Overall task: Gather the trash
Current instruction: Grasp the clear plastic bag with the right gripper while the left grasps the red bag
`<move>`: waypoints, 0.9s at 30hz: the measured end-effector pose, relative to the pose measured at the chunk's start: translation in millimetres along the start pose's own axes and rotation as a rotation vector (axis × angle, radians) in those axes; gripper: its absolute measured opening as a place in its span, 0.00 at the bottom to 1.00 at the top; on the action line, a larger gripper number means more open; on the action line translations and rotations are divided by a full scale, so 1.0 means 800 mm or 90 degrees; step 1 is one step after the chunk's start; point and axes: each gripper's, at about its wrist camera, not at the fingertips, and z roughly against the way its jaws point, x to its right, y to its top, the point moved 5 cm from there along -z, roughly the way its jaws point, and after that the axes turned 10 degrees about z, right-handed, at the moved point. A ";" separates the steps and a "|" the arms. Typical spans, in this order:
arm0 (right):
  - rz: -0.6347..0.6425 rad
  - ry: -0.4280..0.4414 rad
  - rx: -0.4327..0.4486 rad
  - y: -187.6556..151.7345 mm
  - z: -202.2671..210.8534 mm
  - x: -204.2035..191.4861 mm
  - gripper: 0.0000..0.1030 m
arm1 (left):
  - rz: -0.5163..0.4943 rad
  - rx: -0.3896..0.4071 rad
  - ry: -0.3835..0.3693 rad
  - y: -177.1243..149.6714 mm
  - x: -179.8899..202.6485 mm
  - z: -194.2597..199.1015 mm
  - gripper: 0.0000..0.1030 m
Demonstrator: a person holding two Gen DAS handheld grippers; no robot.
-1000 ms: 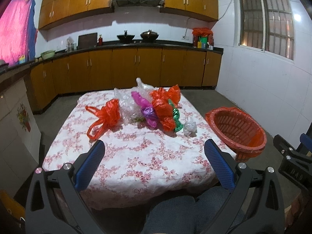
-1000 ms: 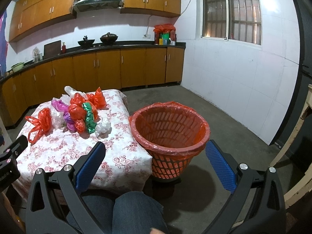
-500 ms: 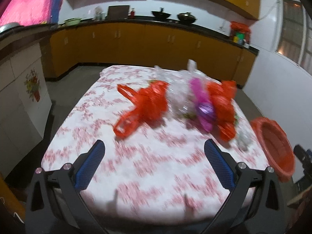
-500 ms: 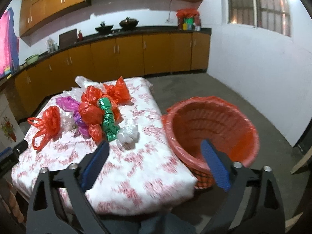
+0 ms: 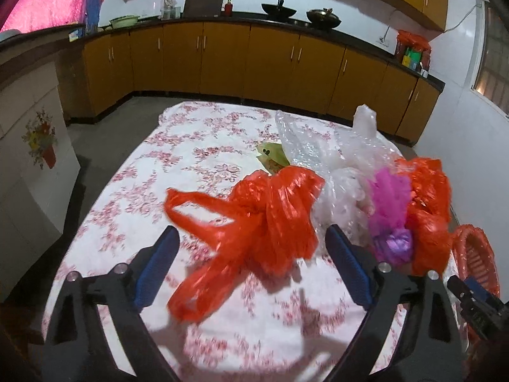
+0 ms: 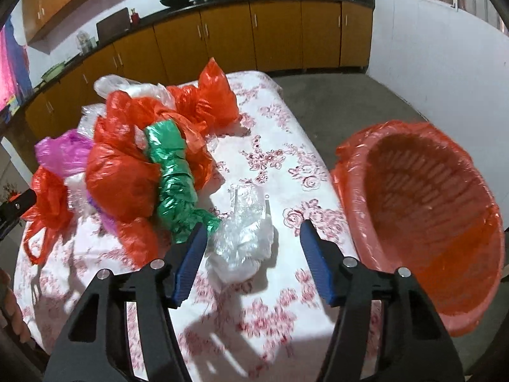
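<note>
A heap of crumpled plastic bags lies on the floral tablecloth (image 5: 203, 165). In the left wrist view a red bag (image 5: 254, 222) with loose handles sits between the blue pads of my left gripper (image 5: 251, 261); its jaws are closing and the pads stand apart from the bag. In the right wrist view a small clear bag (image 6: 245, 238) lies between the pads of my right gripper (image 6: 253, 254), whose jaws are closing without pressing on it. A green bag (image 6: 173, 178) and red bags (image 6: 127, 175) lie just left of it. An orange basket (image 6: 423, 213) lined with red plastic stands right of the table.
Clear bags (image 5: 321, 152), a pink bag (image 5: 389, 197) and a yellow-green wrapper (image 5: 272, 156) lie behind the red bag. Wooden cabinets (image 5: 222, 57) line the back wall. The table edge (image 6: 324, 165) drops off beside the basket. A white cupboard (image 5: 28, 165) stands at the left.
Both grippers have come down and forward over the table, so the bags loom larger. The right gripper's jaws have narrowed around the clear bag; the left's have narrowed slightly around the red bag.
</note>
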 end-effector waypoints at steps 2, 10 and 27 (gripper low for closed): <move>0.001 0.004 -0.015 -0.002 -0.011 -0.001 0.57 | -0.007 -0.007 -0.001 0.003 0.002 -0.013 0.80; 0.036 0.000 -0.035 -0.007 -0.027 -0.010 0.44 | -0.008 -0.048 -0.020 -0.001 0.005 -0.043 0.56; 0.021 0.008 -0.011 -0.010 0.000 0.006 0.36 | -0.007 -0.008 -0.074 0.004 -0.001 0.017 0.23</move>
